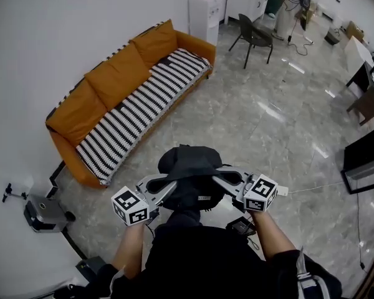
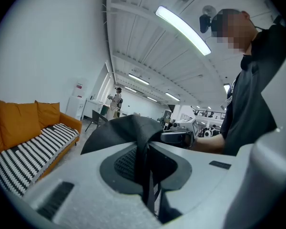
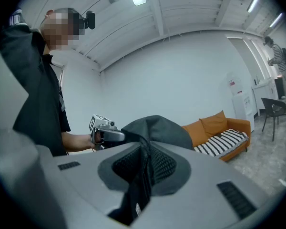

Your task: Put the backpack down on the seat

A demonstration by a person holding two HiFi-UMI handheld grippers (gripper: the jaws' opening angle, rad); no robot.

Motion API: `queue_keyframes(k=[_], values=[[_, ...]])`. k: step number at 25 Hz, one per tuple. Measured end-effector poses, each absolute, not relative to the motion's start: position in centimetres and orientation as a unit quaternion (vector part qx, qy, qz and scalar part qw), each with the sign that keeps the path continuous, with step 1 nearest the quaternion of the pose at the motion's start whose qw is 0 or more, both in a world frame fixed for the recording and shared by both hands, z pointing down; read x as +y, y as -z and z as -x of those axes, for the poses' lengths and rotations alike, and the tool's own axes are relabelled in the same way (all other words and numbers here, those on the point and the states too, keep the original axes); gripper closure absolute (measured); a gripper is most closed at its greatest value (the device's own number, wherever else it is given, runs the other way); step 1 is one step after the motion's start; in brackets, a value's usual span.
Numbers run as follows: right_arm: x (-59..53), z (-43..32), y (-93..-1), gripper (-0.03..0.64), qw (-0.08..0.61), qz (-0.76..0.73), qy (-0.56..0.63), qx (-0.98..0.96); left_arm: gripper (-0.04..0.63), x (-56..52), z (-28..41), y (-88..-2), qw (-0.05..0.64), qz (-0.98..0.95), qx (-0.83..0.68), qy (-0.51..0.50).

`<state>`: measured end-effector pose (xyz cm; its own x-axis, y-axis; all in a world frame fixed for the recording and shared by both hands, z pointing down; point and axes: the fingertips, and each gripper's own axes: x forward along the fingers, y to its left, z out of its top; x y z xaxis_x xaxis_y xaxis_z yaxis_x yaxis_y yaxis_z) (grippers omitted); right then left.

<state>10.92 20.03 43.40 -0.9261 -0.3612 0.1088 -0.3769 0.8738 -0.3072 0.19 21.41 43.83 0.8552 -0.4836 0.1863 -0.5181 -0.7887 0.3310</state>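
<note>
A black backpack (image 1: 190, 173) hangs in front of the person, held up between both grippers above the grey tiled floor. My left gripper (image 1: 168, 190) is shut on its black fabric (image 2: 145, 161) at the left side, and my right gripper (image 1: 219, 182) is shut on the fabric (image 3: 142, 175) at the right side. The seat is an orange sofa (image 1: 121, 98) with a black-and-white striped cover (image 1: 143, 111), standing against the white wall ahead and to the left, well apart from the backpack. It also shows as the sofa (image 2: 24, 137) in the left gripper view and as the sofa (image 3: 221, 130) in the right gripper view.
A dark chair (image 1: 254, 37) and a white cabinet (image 1: 204, 17) stand beyond the sofa's far end. A person (image 1: 293, 2) stands at the back. A small grey machine (image 1: 45, 213) sits on the floor by the sofa's near end. Desks (image 1: 364, 73) and a dark screen (image 1: 366, 157) line the right side.
</note>
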Motion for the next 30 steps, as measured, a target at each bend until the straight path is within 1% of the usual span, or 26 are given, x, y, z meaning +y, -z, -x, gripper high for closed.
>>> queue_keyframes(k=[15,21,30], values=[[6.7,-10.0,-42.8,0.566,0.032,-0.206,-0.173,-0.963,0.560,7.7,0.7,-43.1,0.189,-0.949,-0.249,-0.044],[2.1,-9.0,-42.2,0.566,0.036,-0.220,-0.152,-0.963,0.560,3.3,1.7,-42.7,0.182,-0.952,-0.242,-0.032],[-2.8,-7.9,-41.9,0.566,0.042,-0.229,-0.149,-0.961,0.558,-1.6,2.8,-42.1,0.176,-0.953,-0.245,-0.024]])
